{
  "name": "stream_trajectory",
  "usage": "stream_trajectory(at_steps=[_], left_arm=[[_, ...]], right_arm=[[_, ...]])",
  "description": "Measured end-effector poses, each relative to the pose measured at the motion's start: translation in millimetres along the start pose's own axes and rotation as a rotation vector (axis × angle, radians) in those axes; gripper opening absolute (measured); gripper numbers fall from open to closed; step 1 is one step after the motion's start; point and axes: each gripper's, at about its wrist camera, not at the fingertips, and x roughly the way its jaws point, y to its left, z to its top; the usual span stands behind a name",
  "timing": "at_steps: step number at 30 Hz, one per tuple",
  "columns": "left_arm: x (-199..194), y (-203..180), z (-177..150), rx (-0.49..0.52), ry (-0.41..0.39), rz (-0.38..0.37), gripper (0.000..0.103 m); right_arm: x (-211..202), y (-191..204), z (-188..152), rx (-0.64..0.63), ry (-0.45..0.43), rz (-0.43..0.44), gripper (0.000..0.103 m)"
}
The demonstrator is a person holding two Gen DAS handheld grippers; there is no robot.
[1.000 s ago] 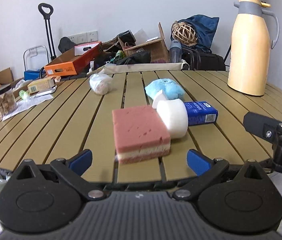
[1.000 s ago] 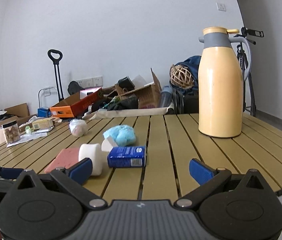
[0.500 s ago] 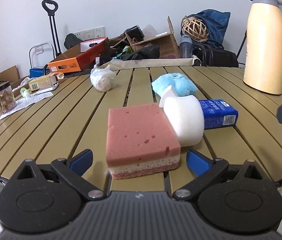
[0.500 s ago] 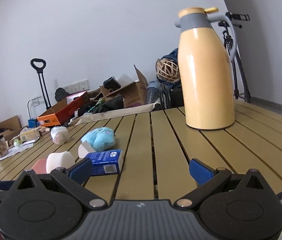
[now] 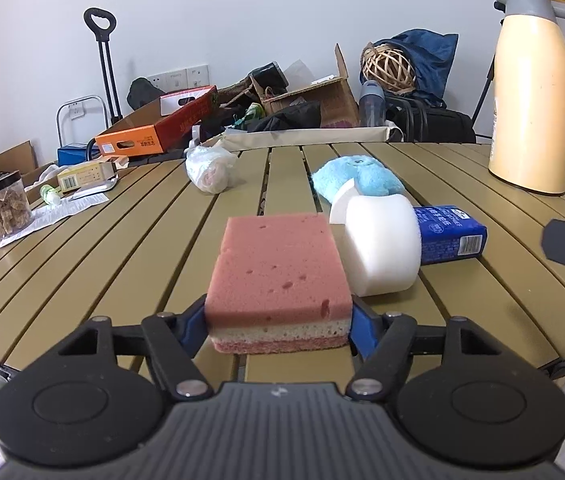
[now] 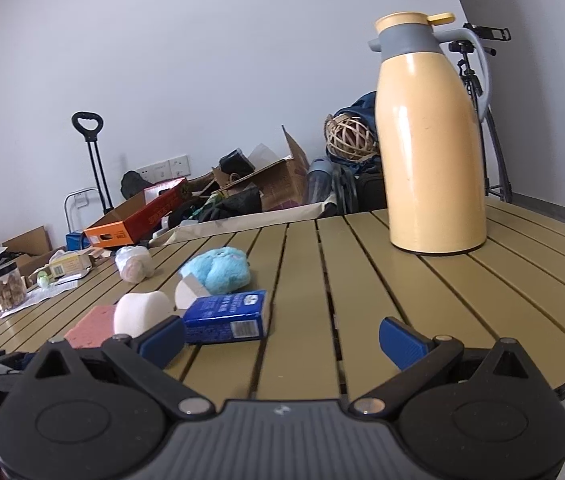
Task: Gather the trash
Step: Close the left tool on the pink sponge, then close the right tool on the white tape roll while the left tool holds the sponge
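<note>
The bench [image 5: 462, 168] fills the lower half of both views, and in the right wrist view it tilts more than a second ago. The flask [image 6: 430, 140] stands upright at upper right; in that view it looms larger and sits further right than before. The sponge [image 5: 278, 276], pink over white, lies on the bench at lower centre of the left wrist view, bigger and lower in frame than a second ago. The white roll [image 5: 382, 244] sits just right of it, apparently touching, with the blue carton [image 5: 450, 232] behind the roll. The left tool [image 5: 278, 324], spread wide a second ago, is closing, and its blue pads [image 5: 362, 330] now meet the sponge's two sides. The right tool [image 6: 280, 336] is spread as before, nothing between its pads, with the carton just beyond its left pad.
</note>
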Motion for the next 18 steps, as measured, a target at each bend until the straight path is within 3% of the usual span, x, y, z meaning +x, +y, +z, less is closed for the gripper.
stream_trajectory(at_steps=[10,14,18], left_arm=[[-19,28,3,-0.015,-0.048,0.049,0.071],[-19,45,4,-0.027,-0.042,0.062,0.071],[-17,55,3,-0.038,-0.034,0.071,0.071]], right_arm=[[24,47,8,0.030,0.023,0.069,0.103],[39,71,7,0.000,0.024,0.053,0.102],[57,82,6,-0.008,0.041,0.060,0.085]])
